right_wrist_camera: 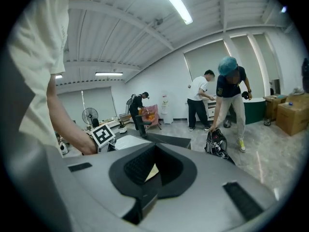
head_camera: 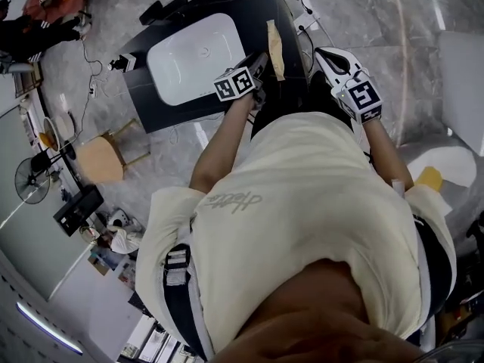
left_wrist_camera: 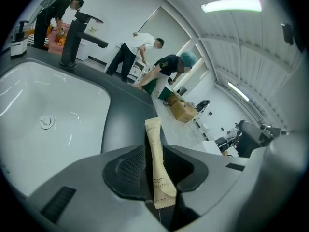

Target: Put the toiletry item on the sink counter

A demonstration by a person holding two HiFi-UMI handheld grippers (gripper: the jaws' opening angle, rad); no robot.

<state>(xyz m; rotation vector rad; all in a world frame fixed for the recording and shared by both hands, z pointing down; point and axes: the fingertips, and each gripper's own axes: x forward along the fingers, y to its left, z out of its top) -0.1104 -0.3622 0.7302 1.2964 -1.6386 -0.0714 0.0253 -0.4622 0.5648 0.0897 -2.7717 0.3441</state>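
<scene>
The dark table (head_camera: 253,2) is seen from above, with the white basin (head_camera: 193,55) sunk into it; every place below is given from that basin. Just to the right of the basin, over the bare strip of table, the left claw (left_wrist_camera: 154,159) is held with its jaws spread wide and nothing pressed between the pads. Further to the right of the basin, beyond the table's edge, the right claw (right_wrist_camera: 153,170) is held with its jaws parted and nothing gripped. The toiletry sachet (head_camera: 276,49), slim and beige, is laid flat on the table just right of the basin, in line with the left claw's gap but apparently untouched by it. The placing is judged done; only the drawing back of the left claw is left.
</scene>
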